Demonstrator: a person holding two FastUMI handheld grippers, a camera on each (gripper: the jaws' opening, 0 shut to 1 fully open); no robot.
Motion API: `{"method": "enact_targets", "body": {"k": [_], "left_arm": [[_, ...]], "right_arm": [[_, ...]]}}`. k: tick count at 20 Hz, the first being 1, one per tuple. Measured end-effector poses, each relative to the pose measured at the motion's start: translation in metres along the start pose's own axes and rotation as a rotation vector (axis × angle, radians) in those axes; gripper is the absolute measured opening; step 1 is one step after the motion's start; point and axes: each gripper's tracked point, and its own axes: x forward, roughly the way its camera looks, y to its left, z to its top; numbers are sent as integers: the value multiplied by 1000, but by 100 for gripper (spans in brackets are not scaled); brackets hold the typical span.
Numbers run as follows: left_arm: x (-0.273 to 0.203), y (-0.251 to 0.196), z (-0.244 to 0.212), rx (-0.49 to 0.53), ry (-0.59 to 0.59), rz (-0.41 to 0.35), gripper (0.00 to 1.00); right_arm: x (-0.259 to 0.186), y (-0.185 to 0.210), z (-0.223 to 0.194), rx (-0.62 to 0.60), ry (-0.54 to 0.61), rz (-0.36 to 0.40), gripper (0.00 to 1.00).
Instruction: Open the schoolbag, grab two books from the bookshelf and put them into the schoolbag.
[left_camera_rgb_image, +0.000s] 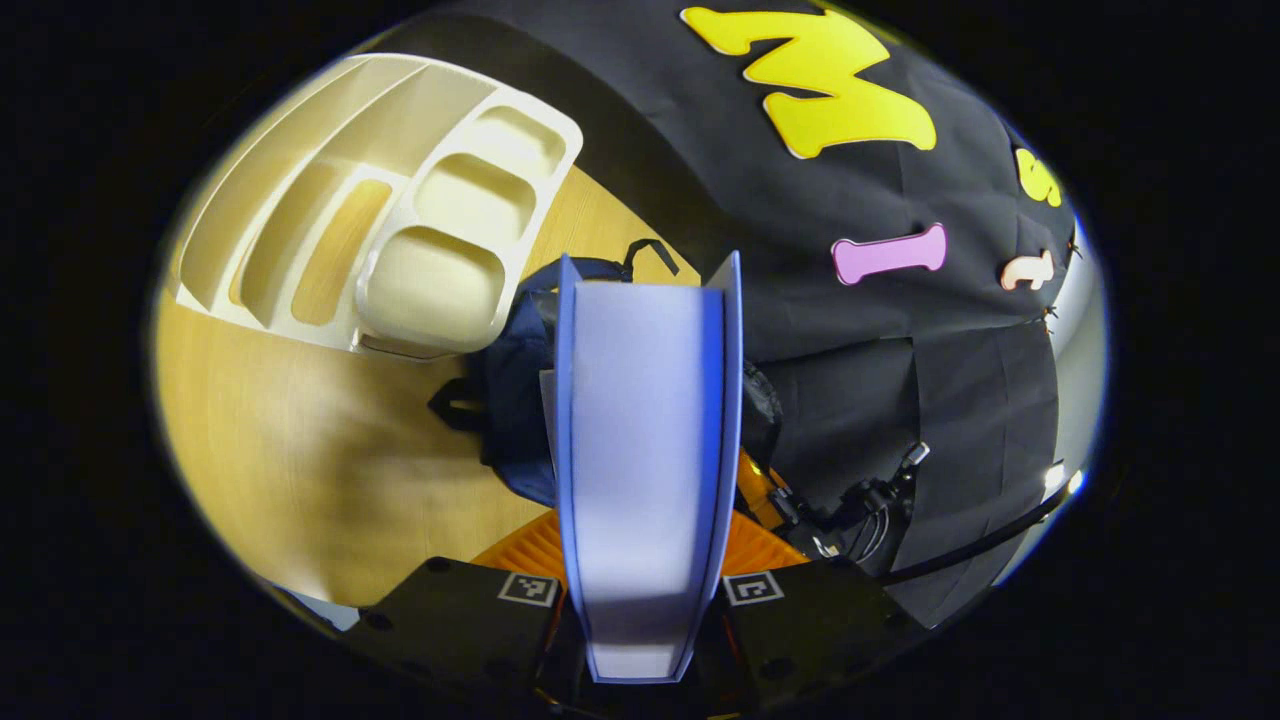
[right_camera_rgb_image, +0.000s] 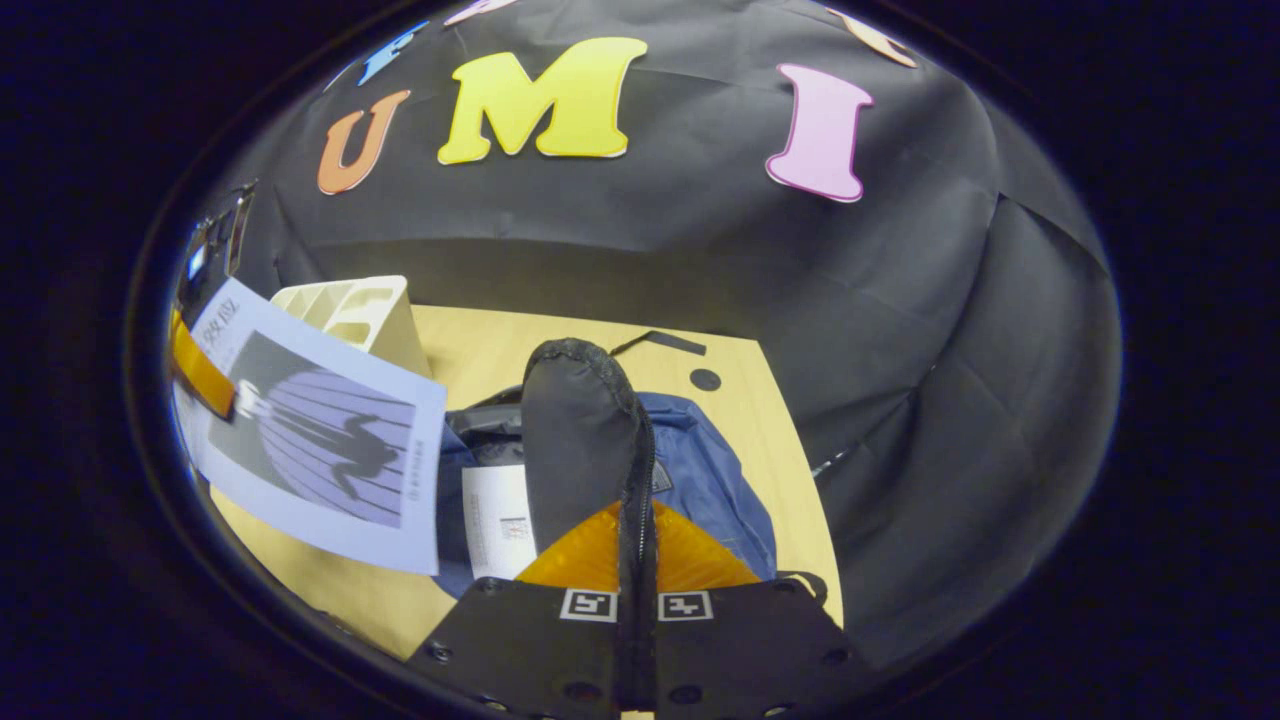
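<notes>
In the left gripper view my left gripper (left_camera_rgb_image: 645, 560) is shut on a book (left_camera_rgb_image: 640, 420) with blue covers, seen edge-on with its pale pages facing me. It hangs above the dark blue schoolbag (left_camera_rgb_image: 510, 400). The same book (right_camera_rgb_image: 320, 450) shows its light printed cover at the left of the right gripper view, tilted over the table. My right gripper (right_camera_rgb_image: 637, 545) is shut on the schoolbag's black flap (right_camera_rgb_image: 575, 440) along its zipper, holding it up. The blue schoolbag (right_camera_rgb_image: 710, 470) lies below, and a white printed sheet or book (right_camera_rgb_image: 497, 520) shows in its opening. The cream bookshelf (left_camera_rgb_image: 400, 200) stands at the upper left.
The bag and the bookshelf (right_camera_rgb_image: 350, 305) rest on a wooden table (left_camera_rgb_image: 300, 450). The black cloth wall (right_camera_rgb_image: 700, 250) hangs close behind and to the right. The right gripper's body and cables (left_camera_rgb_image: 860, 500) show to the right of the book. A black strap (right_camera_rgb_image: 660, 342) lies behind the bag.
</notes>
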Motion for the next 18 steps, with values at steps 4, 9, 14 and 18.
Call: {"method": "enact_targets", "body": {"k": [4, 9, 14, 18], "left_arm": [[47, 15, -4, 25, 7, 59, 46], [80, 9, -3, 40, 3, 47, 46], [105, 1, -5, 48, 16, 21, 46], [126, -3, -6, 43, -6, -20, 46]], "right_arm": [[-5, -5, 1, 9, -1, 10, 0], [-16, -14, 12, 12, -20, 7, 0], [-23, -28, 20, 7, -34, -17, 0], [-28, -37, 23, 5, -38, -31, 0]]}}
